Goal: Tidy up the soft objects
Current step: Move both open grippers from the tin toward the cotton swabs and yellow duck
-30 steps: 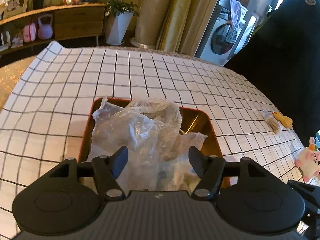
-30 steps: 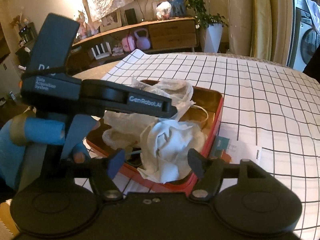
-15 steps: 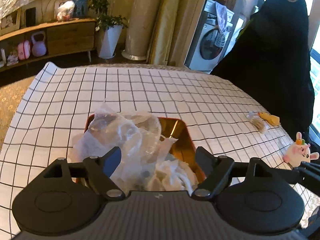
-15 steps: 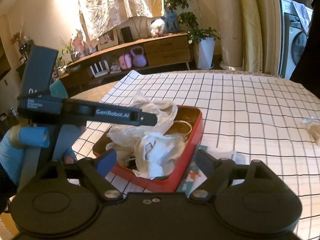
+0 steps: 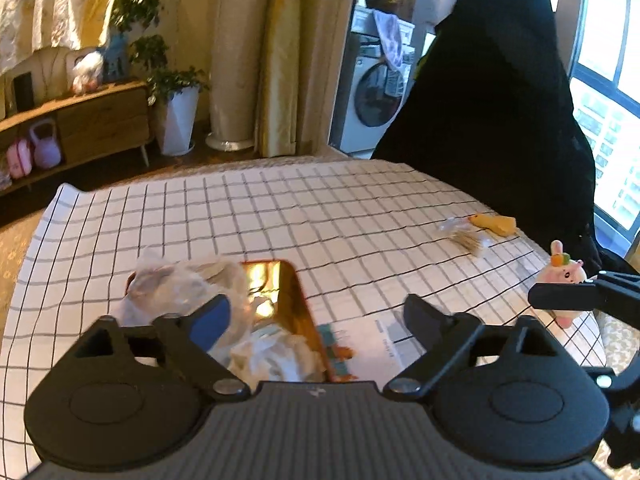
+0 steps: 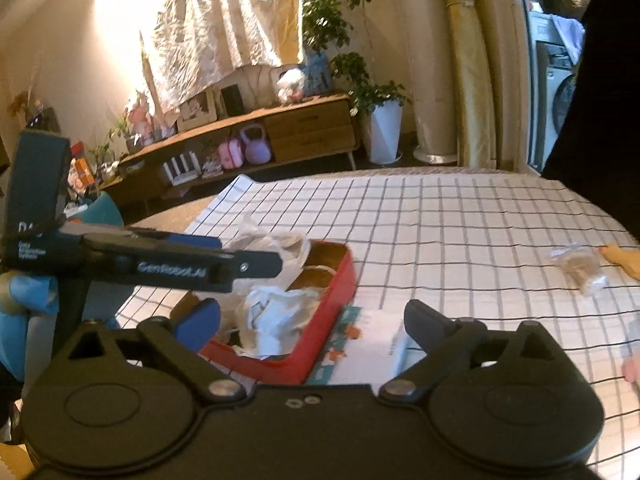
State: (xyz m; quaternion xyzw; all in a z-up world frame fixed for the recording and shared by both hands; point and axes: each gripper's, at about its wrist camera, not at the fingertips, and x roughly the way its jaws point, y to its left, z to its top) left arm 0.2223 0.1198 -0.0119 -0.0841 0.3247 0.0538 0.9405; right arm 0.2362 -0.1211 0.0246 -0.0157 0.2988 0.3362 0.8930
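A red tin box (image 6: 340, 280) with a gold inside (image 5: 280, 284) sits on the checked tablecloth, stuffed with a clear plastic bag (image 5: 180, 284), gauze and a crumpled white cloth (image 6: 276, 316). My left gripper (image 5: 316, 316) hangs above and behind the box; its jaws are opening and hold nothing. My right gripper (image 6: 312, 320) is likewise raised over the box's near side, jaws opening and empty. The left gripper's body (image 6: 160, 264), held by a blue-gloved hand (image 6: 24, 296), shows at the left of the right wrist view.
A printed card (image 5: 360, 344) lies right of the box. A small packet (image 5: 464, 236) and a yellow toy (image 5: 496, 224) lie at the far right, and a pink plush (image 5: 564, 280) near the table's right edge. A dark covered chair (image 5: 500, 120) stands behind the table.
Both grippers have drawn back and up from the box while their jaws spread wider. The cloth and bag stay in the box, which now looks smaller and lower left.
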